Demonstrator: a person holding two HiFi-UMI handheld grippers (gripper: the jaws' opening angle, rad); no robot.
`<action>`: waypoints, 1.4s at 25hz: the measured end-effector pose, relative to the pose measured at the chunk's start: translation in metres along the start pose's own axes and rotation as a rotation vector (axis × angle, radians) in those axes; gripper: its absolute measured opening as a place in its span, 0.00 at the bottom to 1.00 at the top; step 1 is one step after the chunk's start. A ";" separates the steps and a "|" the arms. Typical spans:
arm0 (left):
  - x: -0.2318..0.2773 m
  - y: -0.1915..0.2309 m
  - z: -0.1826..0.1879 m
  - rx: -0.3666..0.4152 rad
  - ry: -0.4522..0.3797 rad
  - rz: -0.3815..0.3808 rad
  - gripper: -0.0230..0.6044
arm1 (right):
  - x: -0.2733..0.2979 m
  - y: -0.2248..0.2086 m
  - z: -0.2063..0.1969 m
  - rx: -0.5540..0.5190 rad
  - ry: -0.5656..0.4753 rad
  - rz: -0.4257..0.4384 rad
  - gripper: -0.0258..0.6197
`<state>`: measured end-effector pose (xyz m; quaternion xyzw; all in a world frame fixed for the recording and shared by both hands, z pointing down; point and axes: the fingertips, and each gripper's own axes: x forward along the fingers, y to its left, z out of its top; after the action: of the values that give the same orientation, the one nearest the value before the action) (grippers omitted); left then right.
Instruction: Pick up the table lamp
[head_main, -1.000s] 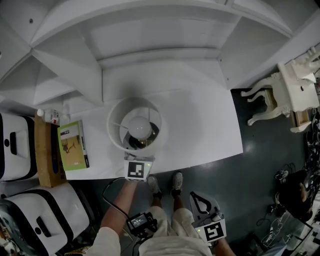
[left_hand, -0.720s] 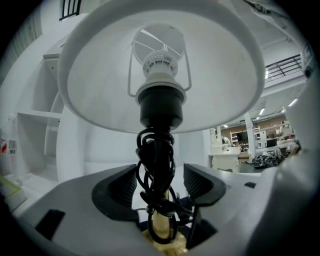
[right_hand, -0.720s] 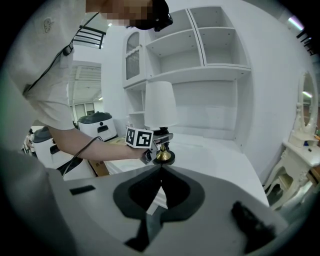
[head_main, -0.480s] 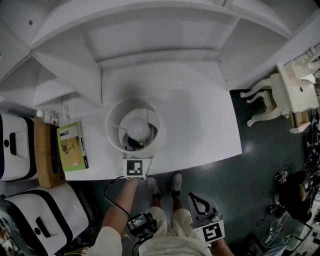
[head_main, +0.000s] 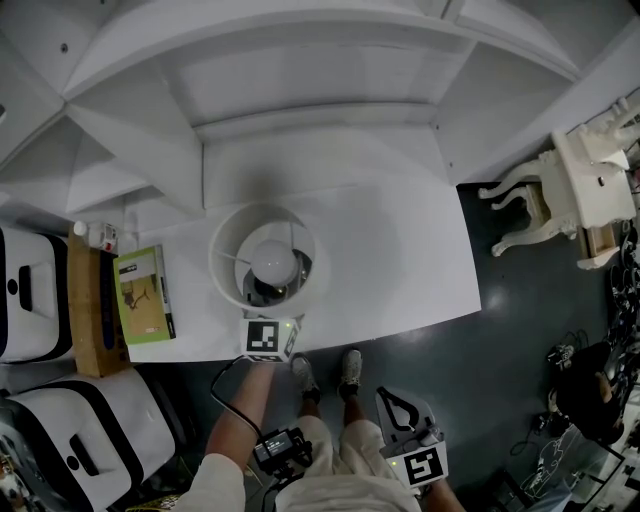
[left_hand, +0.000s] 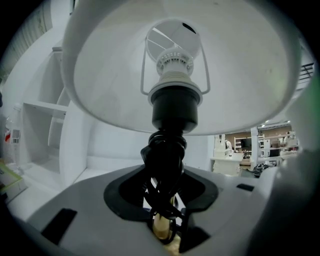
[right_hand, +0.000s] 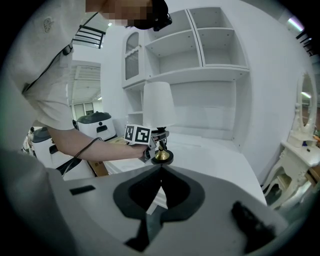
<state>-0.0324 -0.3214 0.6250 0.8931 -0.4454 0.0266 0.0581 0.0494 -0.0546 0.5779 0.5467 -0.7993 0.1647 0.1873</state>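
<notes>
Left gripper (left_hand: 167, 220): jaws clamped on the cord-wrapped brass stem of the white-shaded table lamp (head_main: 272, 262), which stands near the front edge of the white table (head_main: 400, 250). Lift vertically, holding the top-heavy shade upright. Right gripper (right_hand: 160, 175): jaws together, empty, well clear.

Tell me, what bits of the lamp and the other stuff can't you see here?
1. Base of the table lamp: in the head view it is hidden under the lamp's own shade.
2. Jaws of the left hand-held gripper: in the head view they are hidden beneath its marker cube and the shade.
3. Print on the green book: in the head view it is too small to read.
</notes>
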 end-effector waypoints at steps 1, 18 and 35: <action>0.000 0.000 0.001 -0.004 0.000 0.002 0.30 | 0.000 -0.001 0.000 0.000 0.000 -0.001 0.06; -0.032 0.003 0.043 -0.058 0.015 -0.012 0.29 | 0.005 0.010 0.026 -0.023 -0.079 0.017 0.06; -0.117 -0.024 0.153 -0.087 -0.005 -0.056 0.29 | -0.015 0.011 0.098 -0.096 -0.223 0.046 0.06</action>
<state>-0.0839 -0.2340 0.4594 0.9018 -0.4213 0.0031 0.0966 0.0327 -0.0844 0.4845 0.5334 -0.8346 0.0688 0.1195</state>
